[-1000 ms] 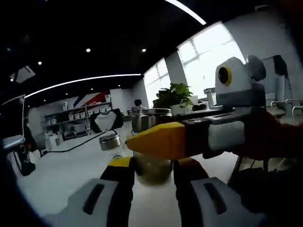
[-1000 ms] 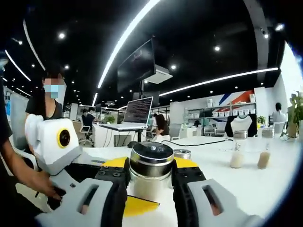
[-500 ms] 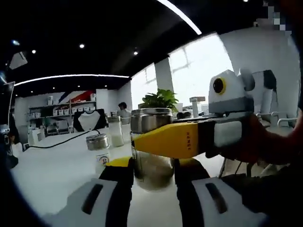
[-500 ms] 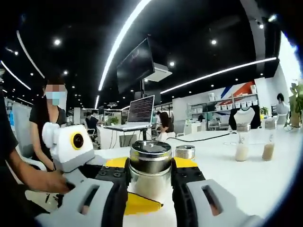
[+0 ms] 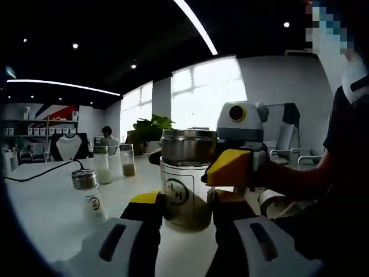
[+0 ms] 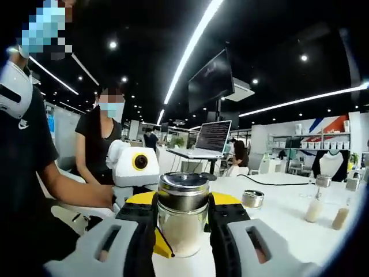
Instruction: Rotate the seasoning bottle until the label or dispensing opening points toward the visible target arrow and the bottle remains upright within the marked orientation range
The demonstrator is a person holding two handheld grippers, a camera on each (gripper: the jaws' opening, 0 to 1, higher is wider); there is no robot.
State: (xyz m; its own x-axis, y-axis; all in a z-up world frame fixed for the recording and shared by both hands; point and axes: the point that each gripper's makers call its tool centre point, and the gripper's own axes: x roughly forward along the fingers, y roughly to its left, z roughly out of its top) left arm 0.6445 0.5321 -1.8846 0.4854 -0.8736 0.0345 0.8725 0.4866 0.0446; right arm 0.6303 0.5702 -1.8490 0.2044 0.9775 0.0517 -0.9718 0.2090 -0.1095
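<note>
A white tabletop [image 5: 52,202] is seen, on which a small shaker jar [image 5: 89,193] with a metal cap stands. Further back, two tall glass bottles [image 5: 114,164] are placed side by side, one with pale contents, one with brown. A black cable [image 5: 40,172] is laid across the surface. A potted plant [image 5: 147,130] is set before bright windows [image 5: 202,95]. An open laptop [image 6: 209,138] is raised on a stand, with a dark monitor [image 6: 210,81] hung above. Shelves [image 6: 314,147] are lined against the far wall.
</note>
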